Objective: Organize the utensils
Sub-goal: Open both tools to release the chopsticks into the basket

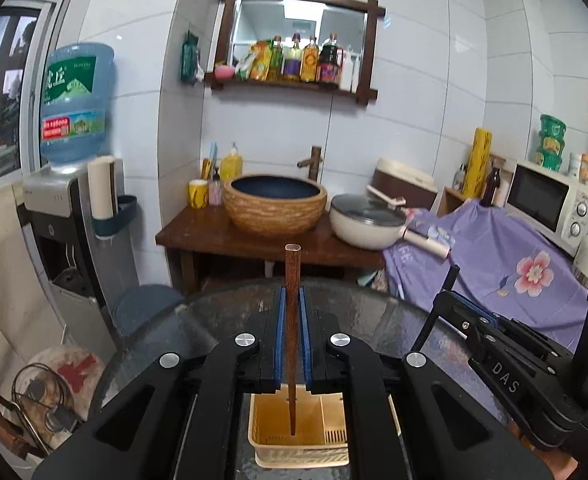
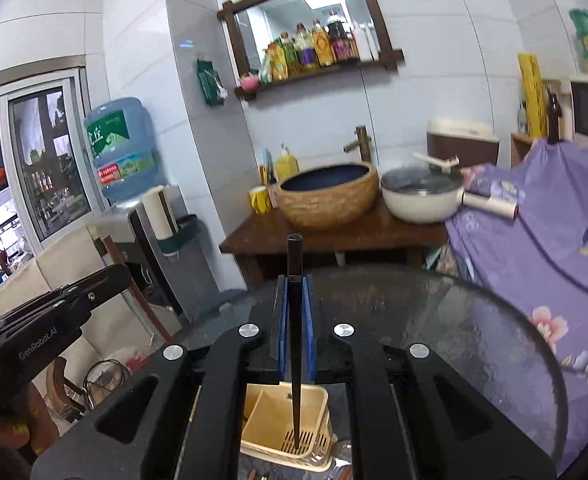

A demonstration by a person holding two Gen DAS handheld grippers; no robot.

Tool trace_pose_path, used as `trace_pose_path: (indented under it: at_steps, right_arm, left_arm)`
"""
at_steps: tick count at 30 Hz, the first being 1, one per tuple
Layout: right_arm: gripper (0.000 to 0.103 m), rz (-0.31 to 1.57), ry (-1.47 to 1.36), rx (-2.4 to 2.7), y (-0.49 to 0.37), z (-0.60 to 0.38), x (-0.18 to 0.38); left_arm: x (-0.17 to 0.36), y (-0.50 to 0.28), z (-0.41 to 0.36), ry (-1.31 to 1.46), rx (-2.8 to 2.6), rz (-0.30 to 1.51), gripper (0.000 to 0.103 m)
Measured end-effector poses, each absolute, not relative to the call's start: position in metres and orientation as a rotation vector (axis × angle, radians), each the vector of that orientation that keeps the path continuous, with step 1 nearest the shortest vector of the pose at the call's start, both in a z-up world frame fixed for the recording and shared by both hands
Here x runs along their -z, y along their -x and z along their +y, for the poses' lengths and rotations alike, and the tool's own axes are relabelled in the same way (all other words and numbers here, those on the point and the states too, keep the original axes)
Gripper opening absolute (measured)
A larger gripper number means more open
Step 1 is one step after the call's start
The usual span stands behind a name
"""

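Nearest in the left wrist view, the left gripper (image 1: 292,304) has its blue-padded fingers (image 1: 280,332) pressed together on a brown wooden chopstick (image 1: 292,320), which stands upright with its flat butt at twelve o'clock and its tip hanging over the larger compartment of a cream plastic utensil basket (image 1: 278,440) at six o'clock; whether the tip touches the basket floor cannot be told; at three o'clock the right gripper (image 1: 449,288) reaches in, its body lettered "DAS". In the right wrist view that gripper (image 2: 295,300) likewise has its fingers (image 2: 282,328) clamped on a black chopstick (image 2: 295,320), upright, its tip over the slotted floor of the same basket (image 2: 270,412) at six o'clock; at nine o'clock the other gripper's body reads "GenRobot.AI". The basket sits on a round dark glass surface (image 1: 373,320); beyond it, at twelve o'clock, a woven-look basin (image 1: 274,206) and a lidded white pan (image 1: 363,220) rest on a wooden washstand (image 1: 198,232); at ten o'clock a water dispenser carries a blue bottle (image 1: 76,104) with a green label in Chinese characters; a purple flowered cloth (image 1: 513,264) lies at three o'clock by a white microwave (image 1: 549,204); farthest, a wood-framed mirror shelf (image 1: 294,40) holds labelled bottles too small to read.
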State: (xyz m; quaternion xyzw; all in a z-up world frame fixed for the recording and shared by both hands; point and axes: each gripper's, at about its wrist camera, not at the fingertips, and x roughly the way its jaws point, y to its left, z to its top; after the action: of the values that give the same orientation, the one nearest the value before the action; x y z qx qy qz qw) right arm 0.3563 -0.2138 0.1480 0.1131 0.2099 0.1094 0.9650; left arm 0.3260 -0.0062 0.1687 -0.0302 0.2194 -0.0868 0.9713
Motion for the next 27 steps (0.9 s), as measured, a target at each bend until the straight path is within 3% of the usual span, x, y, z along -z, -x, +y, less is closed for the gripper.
trace_pose_path:
  at_steps: [19,20,22,23,24,27]
  right_arm:
    - [0.01,0.478,-0.227,-0.23,-0.363,-0.212,-0.111]
    - [0.011,0.474,-0.231,-0.237,-0.361,-0.213,-0.111]
    - [0.023,0.465,-0.231,-0.232,-0.356,-0.216,-0.114]
    - [0.037,0.452,-0.236,-0.237,-0.352,-0.218,-0.115]
    - [0.044,0.442,-0.239,-0.239,-0.35,-0.22,-0.116]
    - [0.044,0.427,-0.233,-0.229,-0.339,-0.226,-0.118]
  left_arm:
    - [-0.105,-0.341,-0.005,0.066,0.187,0.57,0.007]
    - [-0.107,-0.338,-0.004,0.06,0.184,0.559,0.01]
    - [-0.11,-0.331,-0.005,0.045,0.186,0.538,0.023]
    - [-0.113,-0.326,-0.004,0.041,0.193,0.525,0.034]
    - [-0.114,-0.322,-0.004,0.039,0.198,0.515,0.042]
    - [-0.116,-0.306,-0.003,0.02,0.206,0.485,0.053]
